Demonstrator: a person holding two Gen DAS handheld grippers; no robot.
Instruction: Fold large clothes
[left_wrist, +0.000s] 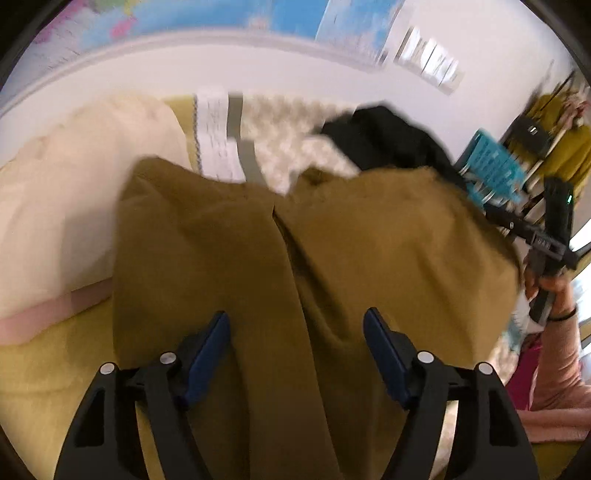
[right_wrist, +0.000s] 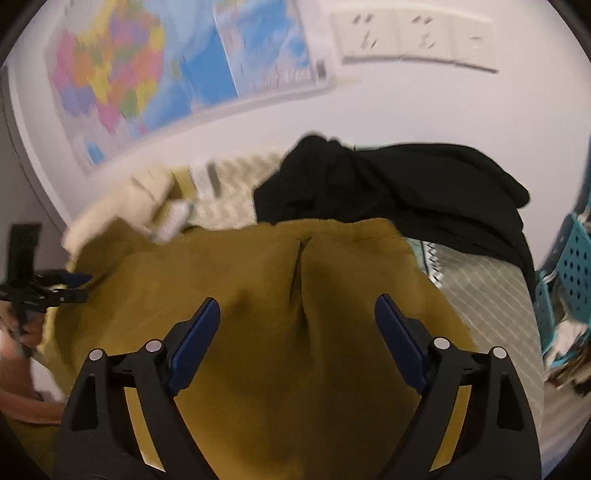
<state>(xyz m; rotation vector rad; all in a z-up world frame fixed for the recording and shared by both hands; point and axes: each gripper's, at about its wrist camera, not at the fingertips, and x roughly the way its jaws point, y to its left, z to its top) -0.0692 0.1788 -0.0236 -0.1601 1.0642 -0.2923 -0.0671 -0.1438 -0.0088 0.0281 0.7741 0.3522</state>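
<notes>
Mustard-brown trousers lie spread on the bed, waistband away from me, the seam between the legs running down the middle; they also show in the right wrist view. My left gripper is open and empty, hovering over the trousers' left leg. My right gripper is open and empty, over the crotch seam. The right gripper also shows at the right edge of the left wrist view; the left gripper shows at the left edge of the right wrist view.
A black garment is heaped behind the trousers. A cream pillow lies at left on the yellow-green sheet. A patterned white quilt lies behind. A teal basket stands at right. A wall with maps is behind.
</notes>
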